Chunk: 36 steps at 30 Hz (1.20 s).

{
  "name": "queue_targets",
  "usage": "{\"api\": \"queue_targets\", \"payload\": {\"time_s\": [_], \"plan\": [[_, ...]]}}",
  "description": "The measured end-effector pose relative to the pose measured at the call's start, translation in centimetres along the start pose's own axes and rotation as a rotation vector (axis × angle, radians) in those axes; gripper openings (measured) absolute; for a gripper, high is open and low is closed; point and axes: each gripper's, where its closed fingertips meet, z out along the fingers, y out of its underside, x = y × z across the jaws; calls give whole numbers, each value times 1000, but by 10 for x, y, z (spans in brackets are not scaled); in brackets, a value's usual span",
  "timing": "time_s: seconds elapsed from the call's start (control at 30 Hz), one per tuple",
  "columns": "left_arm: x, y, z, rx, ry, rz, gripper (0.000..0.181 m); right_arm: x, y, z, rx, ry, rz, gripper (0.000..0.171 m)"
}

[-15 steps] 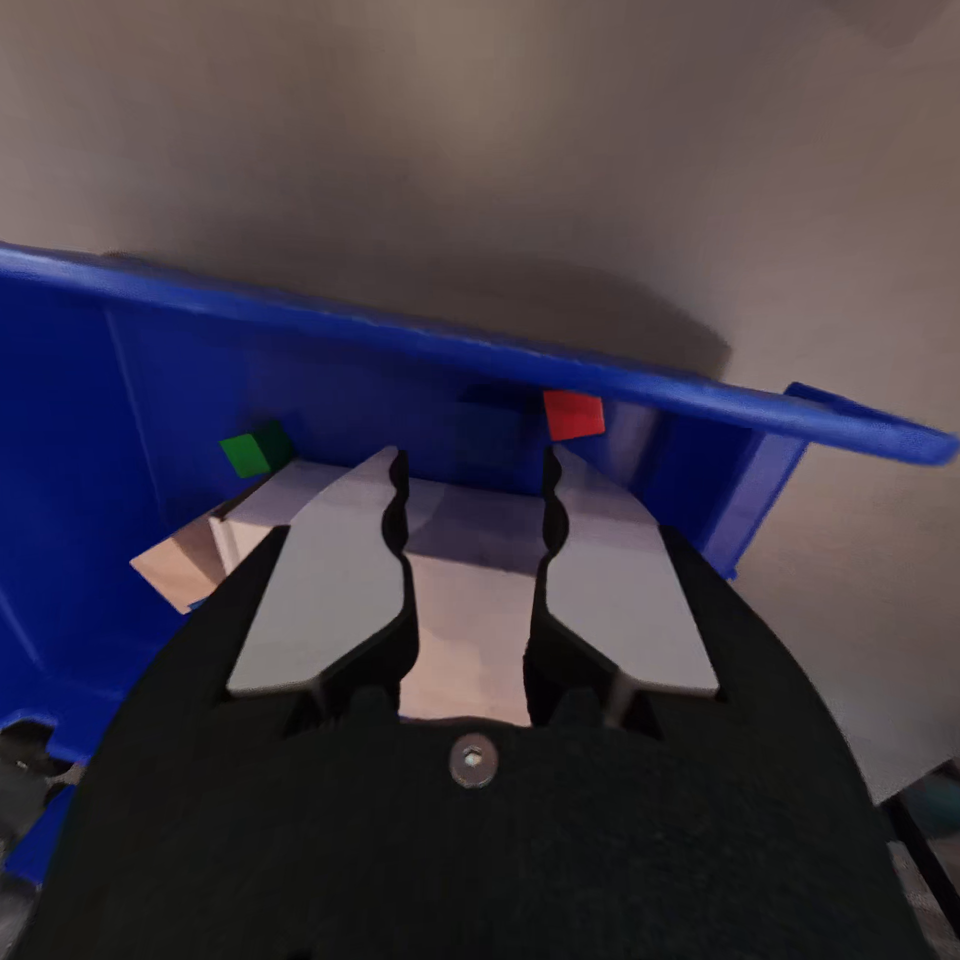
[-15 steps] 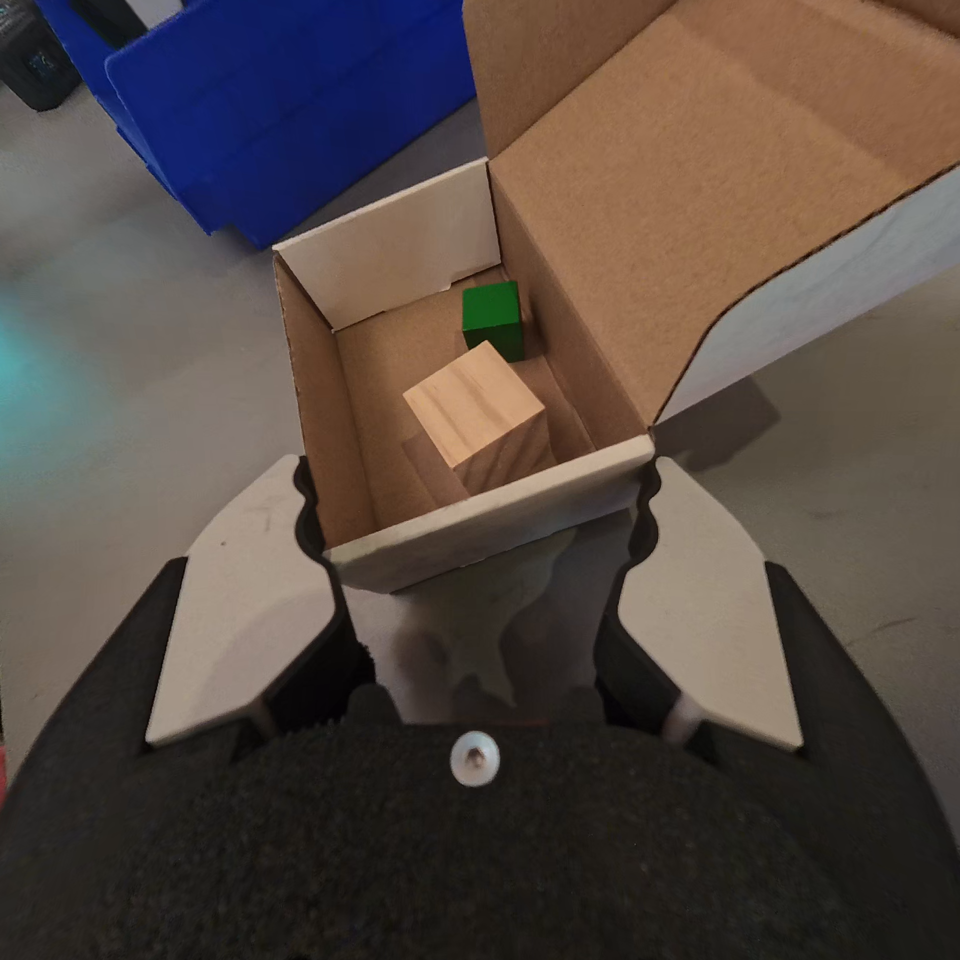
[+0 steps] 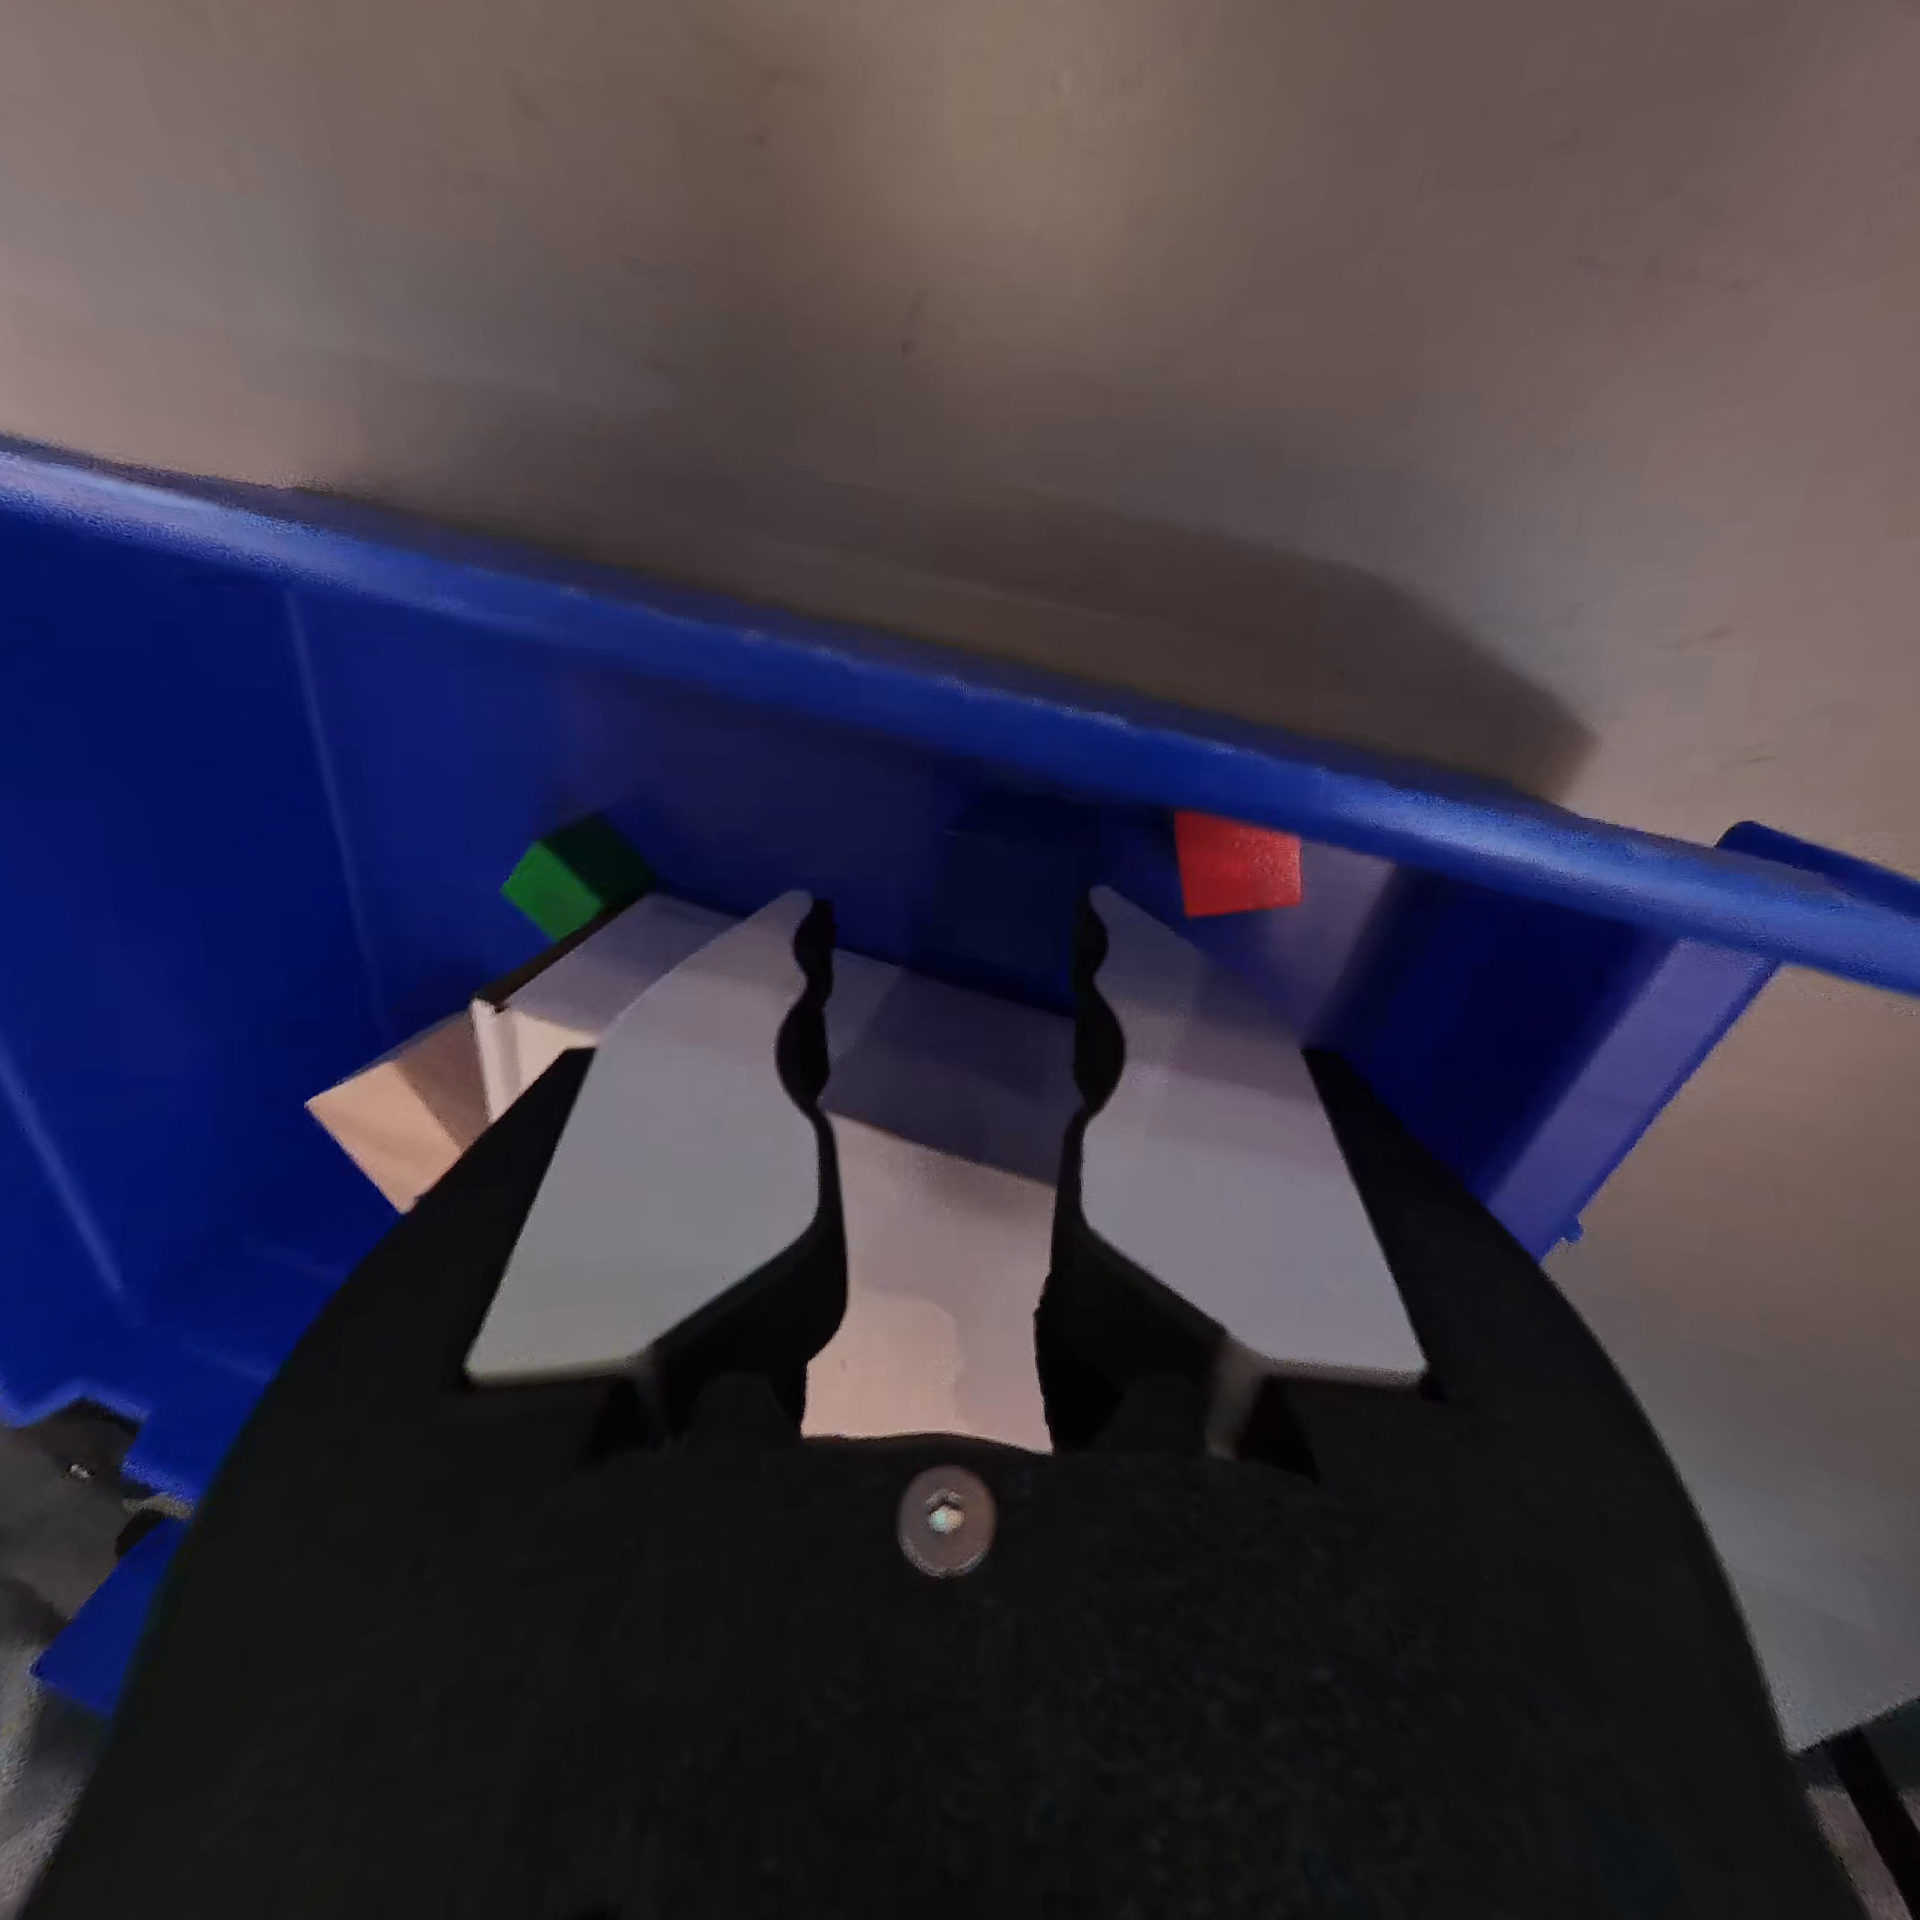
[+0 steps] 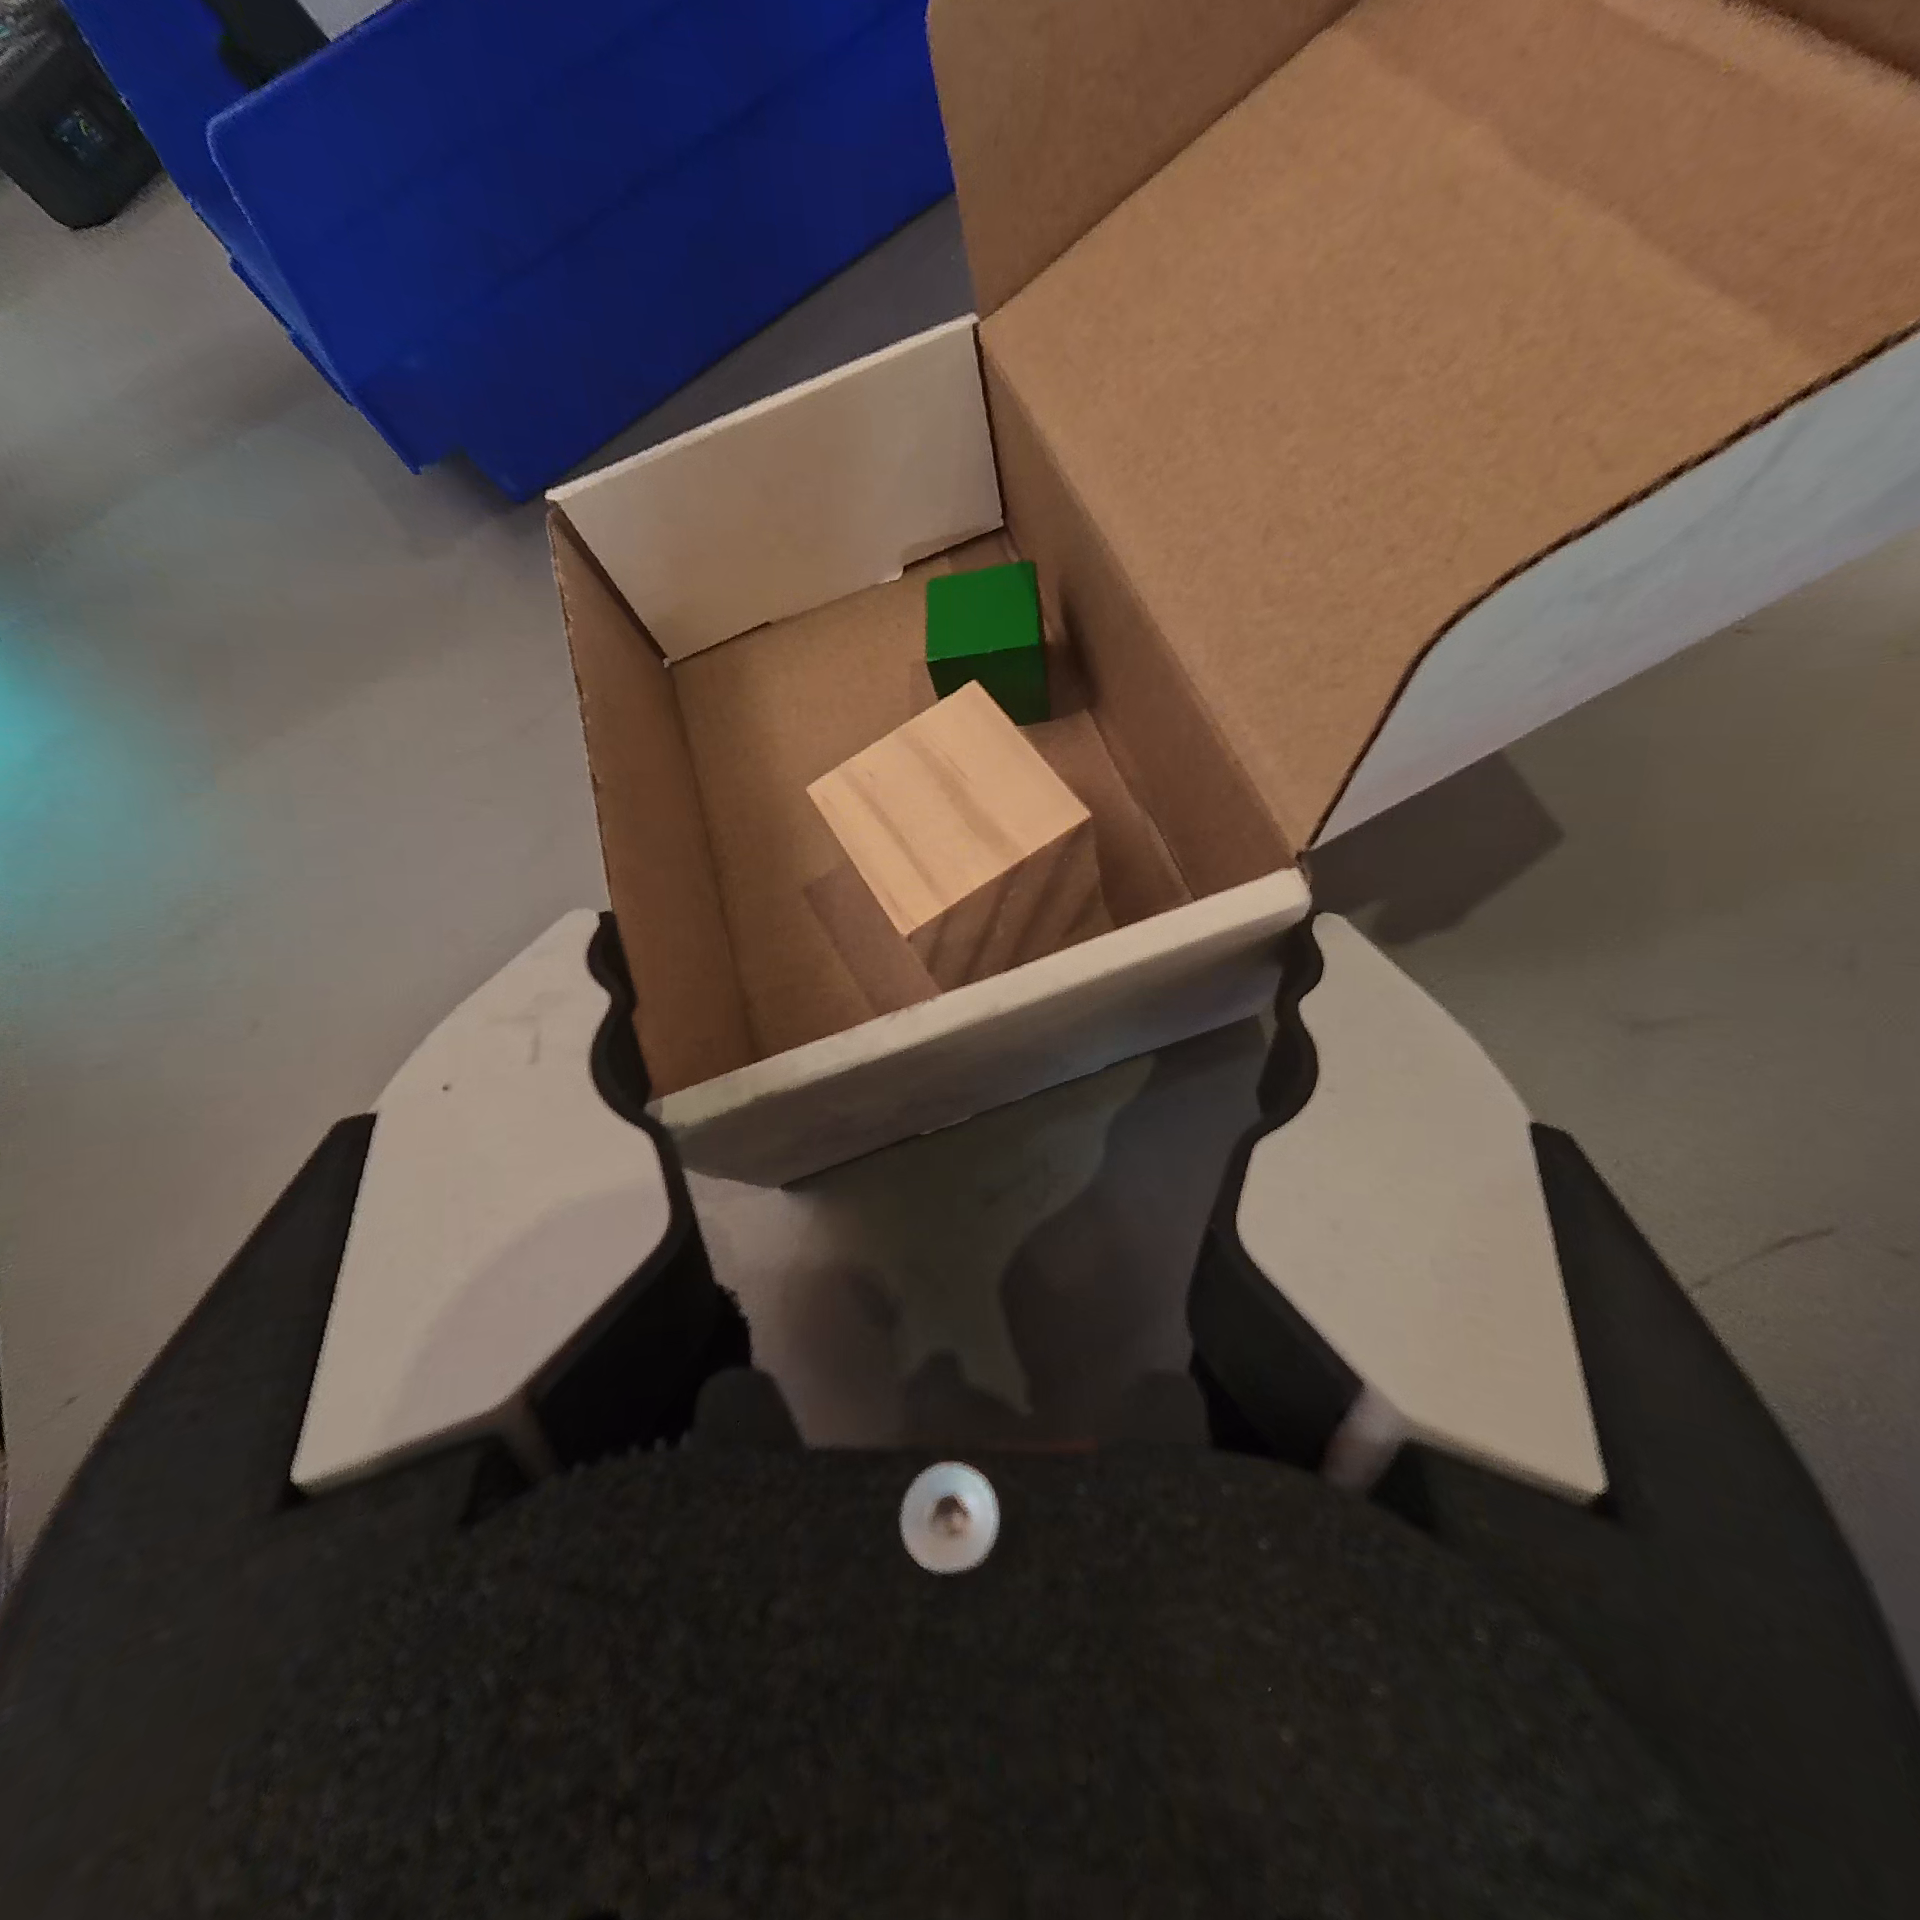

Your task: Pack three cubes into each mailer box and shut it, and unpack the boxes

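Box point(image 4: 935, 1091) open mid-frame in the right wrist view, lid point(image 4: 1403, 416) swung up to the upper right; two cubes inside, a plain wood one point(image 4: 951, 810) and a green one point(image 4: 982, 623) behind it. Packing step, one short. Right tongs point(image 4: 956, 997) spread, straddling the near wall, gripping nothing. Left tongs point(image 3: 951, 956) parted and empty inside the blue bin point(image 3: 1039, 717), pointed between a green cube point(image 3: 566, 873) and a red cube point(image 3: 1236, 862) at the back wall. Next: probably close on one and carry it over.

No apparent change in either view.
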Motion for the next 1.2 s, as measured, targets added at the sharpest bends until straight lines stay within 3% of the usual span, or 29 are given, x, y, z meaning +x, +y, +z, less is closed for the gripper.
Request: {"api": "queue_targets", "payload": {"time_s": [0.17, 0.3, 0.47, 0.5, 0.67, 0.83, 0.93, 1.03, 1.1, 1.2], "plan": [[35, -16, -26, 145, 116, -33, 37, 0, 0, 0, 0, -1, 0, 116], [54, -16, -24, 98, 159, -50, 37, 0, 0, 0, 0, -1, 0, 116], [55, -9, -2, -1, 129, -114, 42, -1, 0, 0, 0, -1, 0, 116], [52, -8, 2, -11, 112, -120, 33, -1, 0, 0, 0, -1, 0, 116], [50, -7, 5, -25, 85, -97, 23, -1, 0, 0, 0, -1, 0, 116], [32, -2, -29, 31, 43, -83, 21, -1, 0, 0, 0, -2, 1, 116], [19, -30, -82, 208, -7, -70, 21, -1, 0, 0, 0, -2, 1, 116], [34, -77, -125, 365, -14, 44, 20, -1, 0, 0, 0, -2, 1, 116], [54, -110, -128, 392, -4, 140, 21, -1, 0, 0, 0, -2, 1, 116], [65, -150, -103, 313, -23, 213, 21, 0, 0, 0, 1, -1, 1, 116]]}}
